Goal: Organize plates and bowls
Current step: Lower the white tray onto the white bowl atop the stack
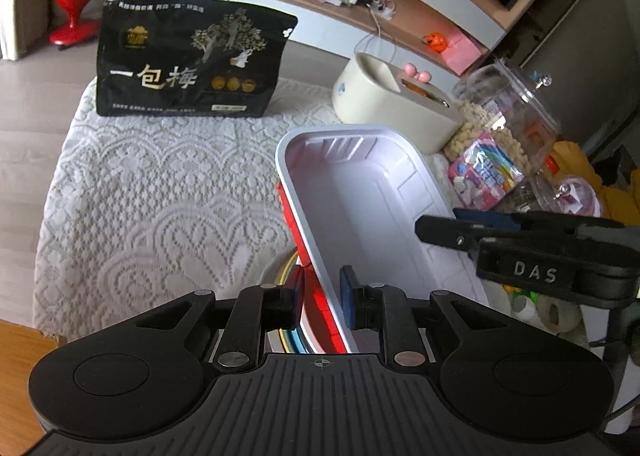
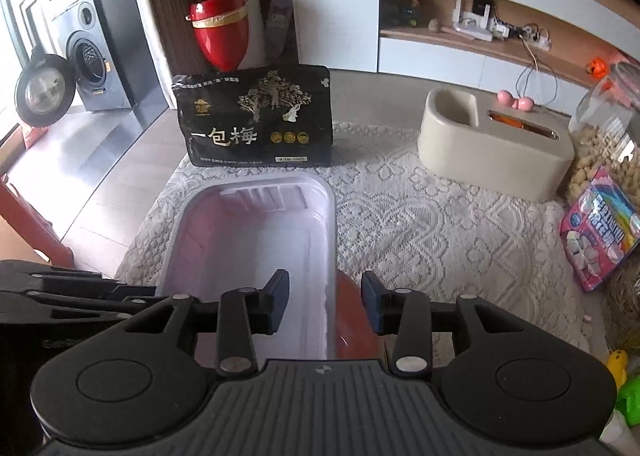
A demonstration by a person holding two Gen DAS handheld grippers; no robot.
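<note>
A white rectangular tray-like dish with red outer walls sits tilted over a stack of round plates with coloured rims on the lace-covered table. My left gripper is shut on the dish's left wall near its near end. The same dish shows in the right wrist view. My right gripper straddles the dish's right wall with a gap on both sides, open. The right gripper also shows at the right of the left wrist view.
A black snack bag stands at the table's far side. A cream ceramic holder, a clear jar of snacks and a pink candy pack stand at the right. The lace cloth covers the table; its edge lies left.
</note>
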